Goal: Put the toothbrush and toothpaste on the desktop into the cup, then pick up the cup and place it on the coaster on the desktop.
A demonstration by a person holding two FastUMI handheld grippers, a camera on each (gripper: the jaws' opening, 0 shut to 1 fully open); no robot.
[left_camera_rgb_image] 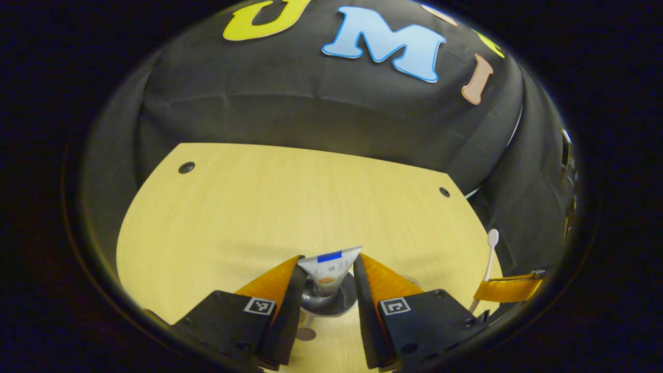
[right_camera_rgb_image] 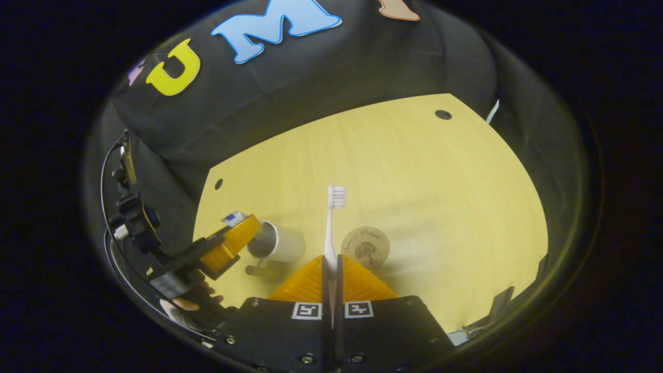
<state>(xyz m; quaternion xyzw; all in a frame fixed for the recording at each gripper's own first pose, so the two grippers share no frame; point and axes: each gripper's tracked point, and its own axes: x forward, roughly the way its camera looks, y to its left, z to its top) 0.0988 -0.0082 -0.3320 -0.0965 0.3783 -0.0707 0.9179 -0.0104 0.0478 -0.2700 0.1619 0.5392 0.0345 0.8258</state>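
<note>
My left gripper (left_camera_rgb_image: 330, 259) is shut on the flat end of a white toothpaste tube (left_camera_rgb_image: 331, 269), which hangs nozzle down over the mouth of the cup (left_camera_rgb_image: 331, 303). In the right gripper view the white cup (right_camera_rgb_image: 277, 242) stands on the desk, with the toothpaste (right_camera_rgb_image: 234, 217) and the left gripper's fingers (right_camera_rgb_image: 231, 242) right above it. My right gripper (right_camera_rgb_image: 332, 257) is shut on the handle of a white toothbrush (right_camera_rgb_image: 330, 223), bristles up. The round wooden coaster (right_camera_rgb_image: 365, 247) lies just right of that brush. The toothbrush (left_camera_rgb_image: 490, 254) also rises at the right of the left gripper view.
The light wooden desk (right_camera_rgb_image: 414, 171) has small dark holes (left_camera_rgb_image: 186, 167) near its far corners and ends at the black cloth wall. A hand (right_camera_rgb_image: 189, 303) holds the left gripper at the lower left. A small brown spot (left_camera_rgb_image: 305, 333) sits beside the cup.
</note>
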